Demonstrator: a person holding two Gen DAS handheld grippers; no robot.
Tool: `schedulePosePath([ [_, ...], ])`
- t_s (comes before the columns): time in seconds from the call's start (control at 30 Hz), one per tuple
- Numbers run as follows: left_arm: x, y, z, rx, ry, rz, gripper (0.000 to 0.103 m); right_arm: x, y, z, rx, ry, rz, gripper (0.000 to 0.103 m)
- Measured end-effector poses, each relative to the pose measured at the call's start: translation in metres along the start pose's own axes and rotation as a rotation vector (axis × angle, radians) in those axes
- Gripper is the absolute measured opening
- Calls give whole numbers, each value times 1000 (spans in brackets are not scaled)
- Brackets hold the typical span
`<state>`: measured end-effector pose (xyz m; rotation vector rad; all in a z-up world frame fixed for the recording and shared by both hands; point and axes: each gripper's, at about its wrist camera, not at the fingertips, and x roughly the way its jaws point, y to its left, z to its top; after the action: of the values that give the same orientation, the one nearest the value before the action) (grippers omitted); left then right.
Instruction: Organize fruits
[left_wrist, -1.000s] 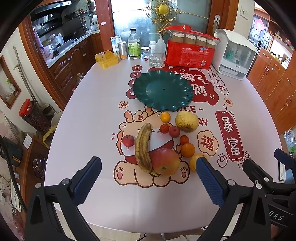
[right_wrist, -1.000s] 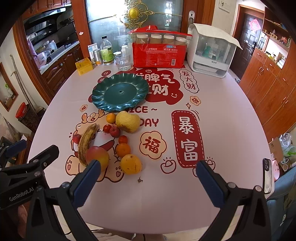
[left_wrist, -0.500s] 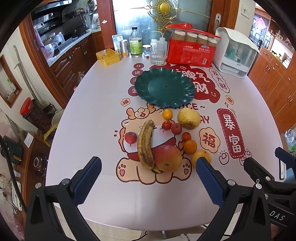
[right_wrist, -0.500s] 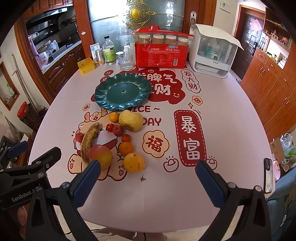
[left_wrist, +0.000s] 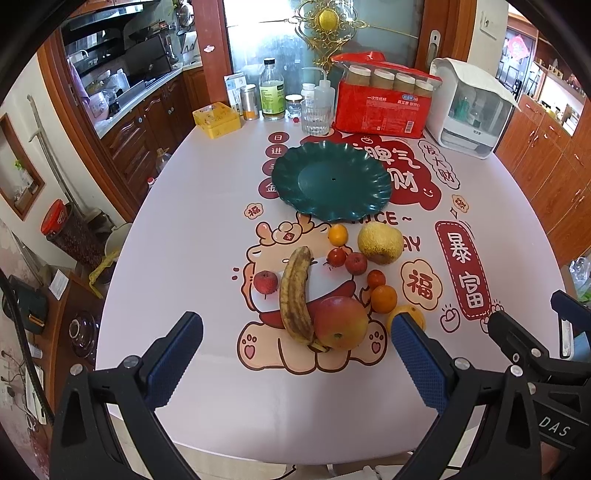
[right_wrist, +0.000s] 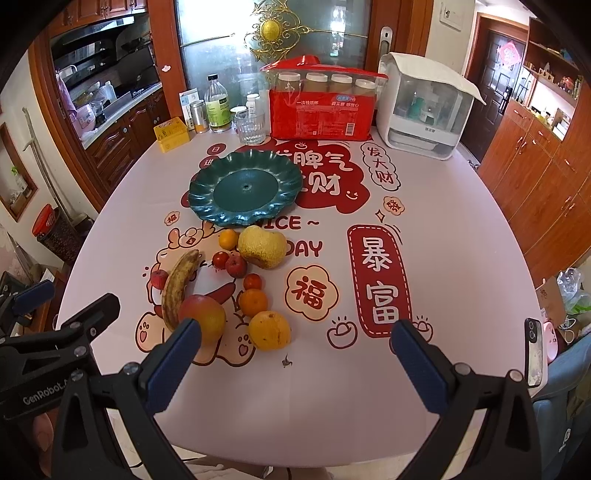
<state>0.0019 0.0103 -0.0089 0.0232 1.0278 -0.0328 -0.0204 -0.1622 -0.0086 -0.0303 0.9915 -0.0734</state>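
Note:
An empty dark green scalloped plate (left_wrist: 331, 181) (right_wrist: 245, 188) sits mid-table. In front of it lie a spotted banana (left_wrist: 294, 291) (right_wrist: 178, 284), a red-yellow apple (left_wrist: 341, 322) (right_wrist: 204, 316), a yellow pear (left_wrist: 380, 244) (right_wrist: 262, 246), oranges (left_wrist: 384, 298) (right_wrist: 269, 329) and several small red fruits (left_wrist: 265, 281). My left gripper (left_wrist: 295, 354) is open and empty, above the near table edge just short of the apple. My right gripper (right_wrist: 295, 354) is open and empty, in front of the large orange.
At the back stand a red pack of paper cups (left_wrist: 384, 110), a white appliance (left_wrist: 471, 110), a glass (left_wrist: 314, 115), bottles (left_wrist: 272, 94) and a yellow box (left_wrist: 217, 119). A phone (right_wrist: 533, 350) hangs at the right edge. Cabinets stand left and right.
Both grippers have moved slightly forward and up over the table, so the fruits and plate sit a little nearer. Both stay open.

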Motion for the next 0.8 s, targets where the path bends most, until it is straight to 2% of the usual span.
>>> schedulePosePath([
  [0.5, -10, 14, 5, 24, -65, -5, 101, -6, 12, 2, 9, -28, -16, 103],
  [0.8, -10, 22, 5, 43, -74, -48, 101, -8, 17, -2, 41, -33, -18, 103],
])
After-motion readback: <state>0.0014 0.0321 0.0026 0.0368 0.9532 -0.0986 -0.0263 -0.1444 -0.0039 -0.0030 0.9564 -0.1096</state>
